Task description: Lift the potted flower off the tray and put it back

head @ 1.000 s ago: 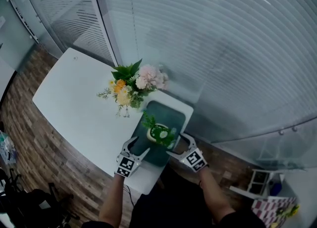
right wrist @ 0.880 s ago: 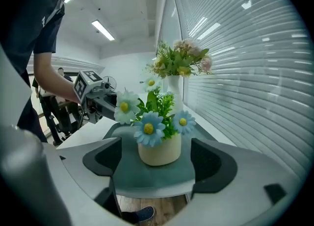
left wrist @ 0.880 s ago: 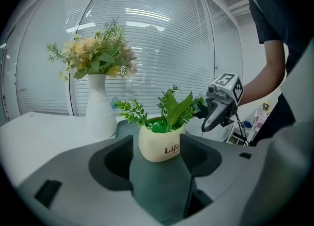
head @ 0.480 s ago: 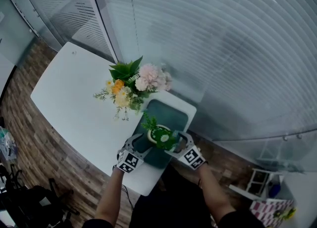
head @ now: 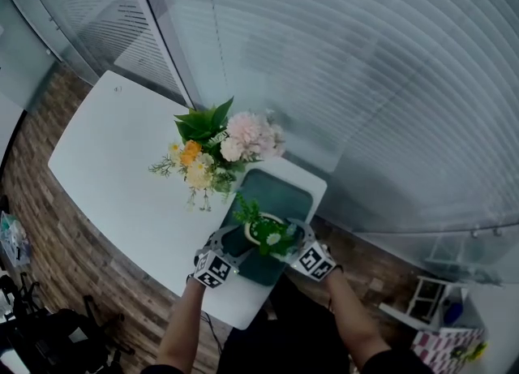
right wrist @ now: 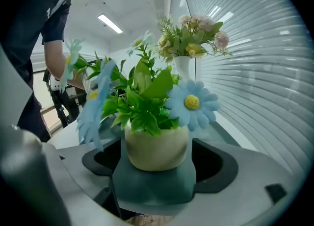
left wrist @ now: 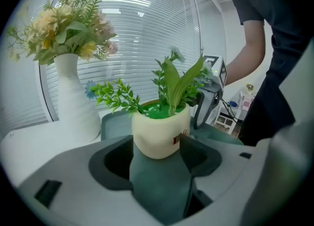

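The potted flower point(head: 272, 237) is a cream pot with green leaves and pale blue daisies. It stands on the dark green tray point(head: 280, 190) at the table corner nearest me. My left gripper point(head: 241, 244) reaches in from the left, its jaw tips pressed on both sides of the pot point(left wrist: 159, 132). From the right, my right gripper point(head: 289, 241) does the same, the pot point(right wrist: 157, 149) filling the gap between its jaws. In both gripper views the pot's base looks to rest on the tray point(left wrist: 157, 186). I cannot tell if it is raised.
A white vase with a pink, yellow and green bouquet point(head: 219, 149) stands just behind the tray on the white table point(head: 122, 169). A glass wall with blinds point(head: 365, 80) runs behind. Wooden floor point(head: 65, 259) lies below the table edge.
Both grippers have moved inward from the tray's sides and closed around the pot. My head camera has shifted, so the table sits a little lower in view.
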`<state>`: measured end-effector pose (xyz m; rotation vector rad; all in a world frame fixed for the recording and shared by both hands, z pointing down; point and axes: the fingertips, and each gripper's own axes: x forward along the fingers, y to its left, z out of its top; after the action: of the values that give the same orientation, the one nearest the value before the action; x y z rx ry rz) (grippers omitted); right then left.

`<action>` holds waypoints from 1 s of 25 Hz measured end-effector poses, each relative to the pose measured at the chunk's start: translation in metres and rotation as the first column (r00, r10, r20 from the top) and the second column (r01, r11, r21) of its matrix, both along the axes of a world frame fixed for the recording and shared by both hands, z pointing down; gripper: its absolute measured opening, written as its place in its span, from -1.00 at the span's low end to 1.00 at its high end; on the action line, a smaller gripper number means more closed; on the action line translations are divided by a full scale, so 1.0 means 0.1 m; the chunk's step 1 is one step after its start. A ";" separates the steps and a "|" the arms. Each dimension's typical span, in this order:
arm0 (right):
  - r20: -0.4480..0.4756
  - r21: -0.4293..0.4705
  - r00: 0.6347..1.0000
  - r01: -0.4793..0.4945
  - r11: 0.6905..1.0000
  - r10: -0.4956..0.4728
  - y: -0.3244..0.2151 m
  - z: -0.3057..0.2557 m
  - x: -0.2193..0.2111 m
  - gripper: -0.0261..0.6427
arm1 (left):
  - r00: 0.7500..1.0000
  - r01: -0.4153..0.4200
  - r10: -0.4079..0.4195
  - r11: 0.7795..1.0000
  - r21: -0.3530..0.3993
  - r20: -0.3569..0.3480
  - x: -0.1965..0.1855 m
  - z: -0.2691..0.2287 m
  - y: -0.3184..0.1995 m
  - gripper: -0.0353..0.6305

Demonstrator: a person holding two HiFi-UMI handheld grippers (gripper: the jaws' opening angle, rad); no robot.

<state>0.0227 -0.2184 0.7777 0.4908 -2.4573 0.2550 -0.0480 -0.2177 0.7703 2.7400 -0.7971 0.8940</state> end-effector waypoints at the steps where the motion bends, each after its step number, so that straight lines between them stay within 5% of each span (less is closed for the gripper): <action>1: -0.005 0.001 1.000 0.004 1.000 -0.004 -0.01 0.01 -0.01 0.30 | 1.000 -0.005 0.005 1.000 0.000 -0.004 0.01 0.00 -0.02 -0.07; 25: -0.050 -0.069 0.997 0.053 0.996 -0.057 -0.06 0.07 -0.10 0.30 | 0.998 -0.061 0.060 0.998 -0.021 -0.032 0.12 0.04 -0.02 -0.01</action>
<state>0.0131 -0.2242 0.7846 0.3954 -2.3997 0.2978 -0.0360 -0.2202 0.7747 2.7655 -0.6976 0.8634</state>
